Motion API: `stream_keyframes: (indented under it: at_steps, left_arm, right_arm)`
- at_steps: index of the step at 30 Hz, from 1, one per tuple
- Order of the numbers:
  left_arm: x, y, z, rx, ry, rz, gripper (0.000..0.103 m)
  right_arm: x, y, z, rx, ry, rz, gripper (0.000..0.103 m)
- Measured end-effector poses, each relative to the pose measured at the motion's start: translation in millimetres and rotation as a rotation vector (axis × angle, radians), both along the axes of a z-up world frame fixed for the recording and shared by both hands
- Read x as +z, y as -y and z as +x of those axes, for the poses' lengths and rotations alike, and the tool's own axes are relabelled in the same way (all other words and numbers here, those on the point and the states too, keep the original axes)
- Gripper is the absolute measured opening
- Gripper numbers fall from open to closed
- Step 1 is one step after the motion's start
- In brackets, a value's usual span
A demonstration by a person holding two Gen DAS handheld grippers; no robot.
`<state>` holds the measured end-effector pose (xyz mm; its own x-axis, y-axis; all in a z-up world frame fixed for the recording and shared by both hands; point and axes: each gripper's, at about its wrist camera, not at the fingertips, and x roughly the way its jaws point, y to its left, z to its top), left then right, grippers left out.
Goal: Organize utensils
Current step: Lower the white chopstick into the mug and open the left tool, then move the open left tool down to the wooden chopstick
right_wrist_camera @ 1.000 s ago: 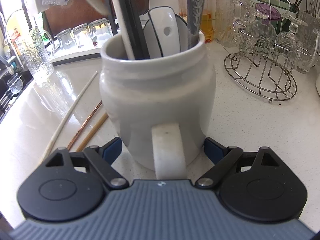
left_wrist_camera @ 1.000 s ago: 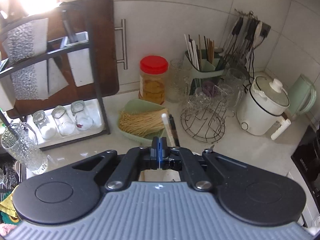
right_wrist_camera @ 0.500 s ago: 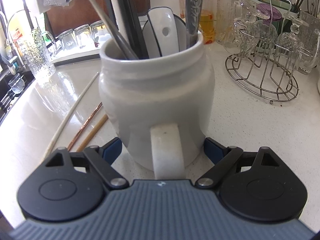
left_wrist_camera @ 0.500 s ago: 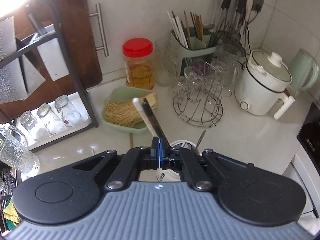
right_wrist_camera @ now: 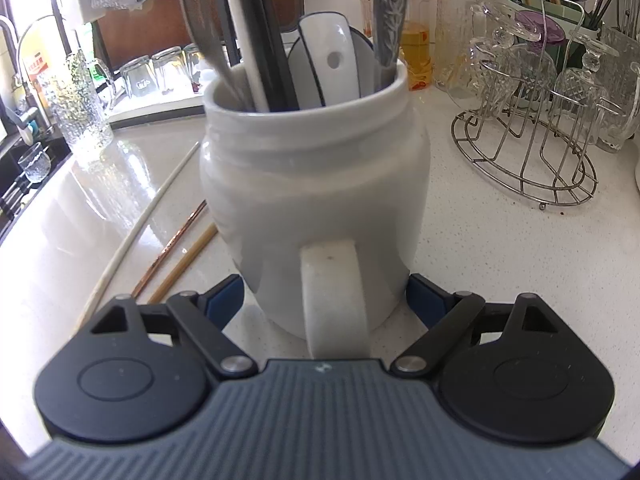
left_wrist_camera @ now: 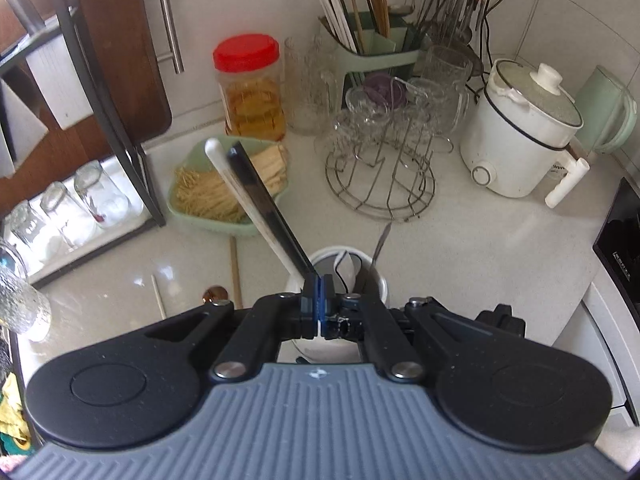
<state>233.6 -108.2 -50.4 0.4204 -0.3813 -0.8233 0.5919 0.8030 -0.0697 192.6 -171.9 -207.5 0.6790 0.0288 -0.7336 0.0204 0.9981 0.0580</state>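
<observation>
A white ceramic mug is standing upright on the pale countertop, its handle facing the right gripper, whose fingers are sitting spread wide to either side of the mug's base without pressing on it. The mug is holding a white chopstick and a black chopstick leaning together, a white ceramic spoon and an embossed metal handle. The left gripper is hovering directly above the mug's mouth, fingers clenched together; whether anything is pinched between them cannot be told. Beside the mug, a white chopstick, a copper-coloured utensil and a wooden chopstick are lying loose on the countertop. Farther back are sitting a green dish of noodles, a red-lidded jar, a wire glass rack and a white cooker.
</observation>
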Motion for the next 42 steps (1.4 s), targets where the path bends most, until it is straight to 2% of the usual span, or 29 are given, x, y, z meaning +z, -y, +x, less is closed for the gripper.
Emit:
stream_keyframes:
  at_steps: [3,6,11,14,16,18,24,31,42]
  left_arm:
    - [-5.0,-2.9,0.5,0.012,-0.024,-0.010,0.001]
    - [-9.4,-9.1,3.6,0.036,-0.066,-0.054,0.001]
    - [-10.7,-17.0,1.8,0.061,-0.083,-0.093,0.003]
    - [-6.1,-25.5,-2.1,0.078,-0.071,-0.123,0.015]
    - [-1.9,-36.6,-5.5,0.101,-0.061,-0.156,0.029]
    - [2.9,-49.8,-9.0,0.114,-0.048,-0.190,0.030]
    - [6.9,-89.3,-13.0,0.179,-0.005,-0.229,0.035]
    - [-21.9,-127.0,7.5,0.264,-0.059,-0.274,0.035]
    - [-77.5,-126.3,60.5,0.242,-0.148,-0.247,0.035]
  right_arm:
    - [0.6,0.4,0.2,0.000,-0.001,0.004,0.088]
    - [1.1,0.2,0.8,0.001,-0.004,0.002,0.089]
    - [1.7,0.0,1.6,-0.001,-0.011,0.003,0.089]
    - [2.8,-1.1,2.2,0.001,-0.017,-0.004,0.089]
    - [3.6,-1.7,2.1,0.004,-0.021,-0.008,0.089]
    - [4.8,-2.6,1.8,0.006,-0.025,-0.013,0.089]
    - [11.0,-5.8,2.2,0.016,-0.023,-0.040,0.089]
    - [21.7,-7.4,-0.2,0.006,0.001,-0.049,0.089]
    - [38.3,-8.1,0.8,-0.011,0.050,-0.052,0.090]
